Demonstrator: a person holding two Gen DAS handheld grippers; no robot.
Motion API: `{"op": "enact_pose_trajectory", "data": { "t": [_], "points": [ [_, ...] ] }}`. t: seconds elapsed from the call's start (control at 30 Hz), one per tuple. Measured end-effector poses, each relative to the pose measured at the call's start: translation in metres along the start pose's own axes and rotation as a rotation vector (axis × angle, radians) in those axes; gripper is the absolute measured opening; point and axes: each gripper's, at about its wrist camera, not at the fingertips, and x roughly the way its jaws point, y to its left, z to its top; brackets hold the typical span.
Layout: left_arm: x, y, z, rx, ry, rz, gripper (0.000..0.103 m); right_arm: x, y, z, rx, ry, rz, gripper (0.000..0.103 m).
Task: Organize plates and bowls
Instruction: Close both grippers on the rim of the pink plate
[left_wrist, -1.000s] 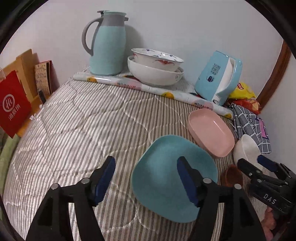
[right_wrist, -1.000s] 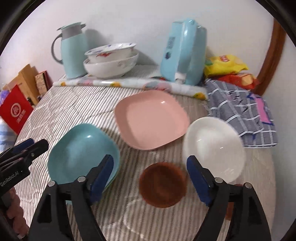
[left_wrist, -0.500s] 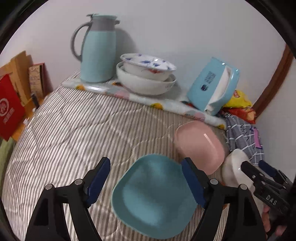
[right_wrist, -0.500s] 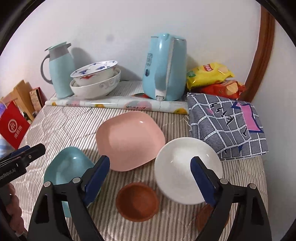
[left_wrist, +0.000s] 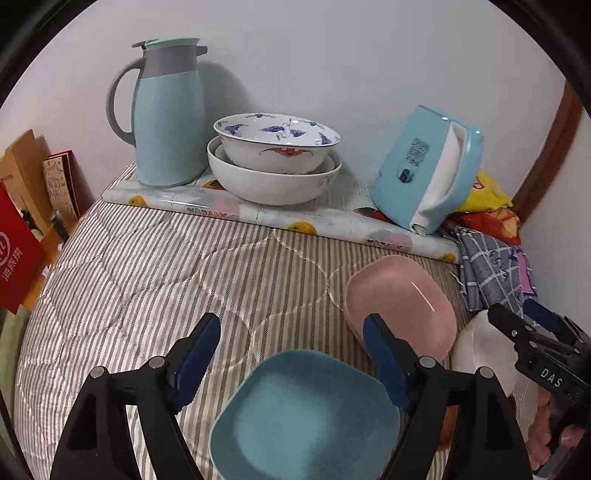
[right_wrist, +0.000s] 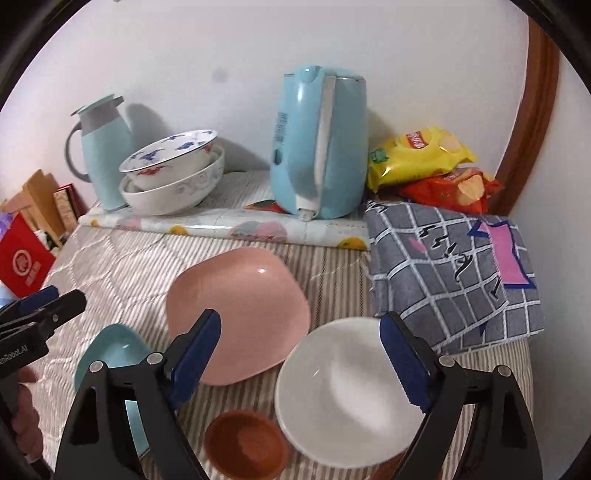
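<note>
A teal plate (left_wrist: 306, 417) lies on the striped cloth under my open, empty left gripper (left_wrist: 291, 358). A pink plate (left_wrist: 400, 302) lies beyond it to the right; it also shows in the right wrist view (right_wrist: 236, 314). A white bowl (right_wrist: 347, 387) and a small brown dish (right_wrist: 245, 445) lie below my open, empty right gripper (right_wrist: 303, 354). The teal plate (right_wrist: 110, 354) is partly hidden by the right gripper's left finger. Two stacked bowls (left_wrist: 275, 158) stand at the back.
A teal thermos jug (left_wrist: 168, 114) and a blue kettle (right_wrist: 319, 147) stand on a fruit-print mat (left_wrist: 258, 212) by the wall. Snack bags (right_wrist: 424, 155) and a checked cloth (right_wrist: 454, 269) lie at the right. A red bag (left_wrist: 14, 251) stands at the left edge.
Both grippers have drawn back and risen, so the plates and bowls sit lower and nearer in both views. Nothing has been picked up; both stay open.
</note>
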Motion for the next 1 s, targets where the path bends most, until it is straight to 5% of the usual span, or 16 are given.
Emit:
{"op": "enact_pose_trajectory", "data": {
  "t": [0.1, 0.27, 1.0],
  "points": [
    [0.01, -0.004, 0.004, 0.011, 0.002, -0.001, 0.078, 0.01, -0.002, 0.005, -0.009, 0.011, 0.009, 0.082],
    [0.026, -0.012, 0.011, 0.023, 0.011, -0.005, 0.078, 0.035, -0.005, 0.012, -0.015, 0.079, 0.033, 0.055],
    [0.095, -0.042, 0.017, 0.067, 0.144, -0.104, 0.031, 0.099, 0.003, 0.025, -0.082, 0.219, 0.073, 0.03]
  ]
}}
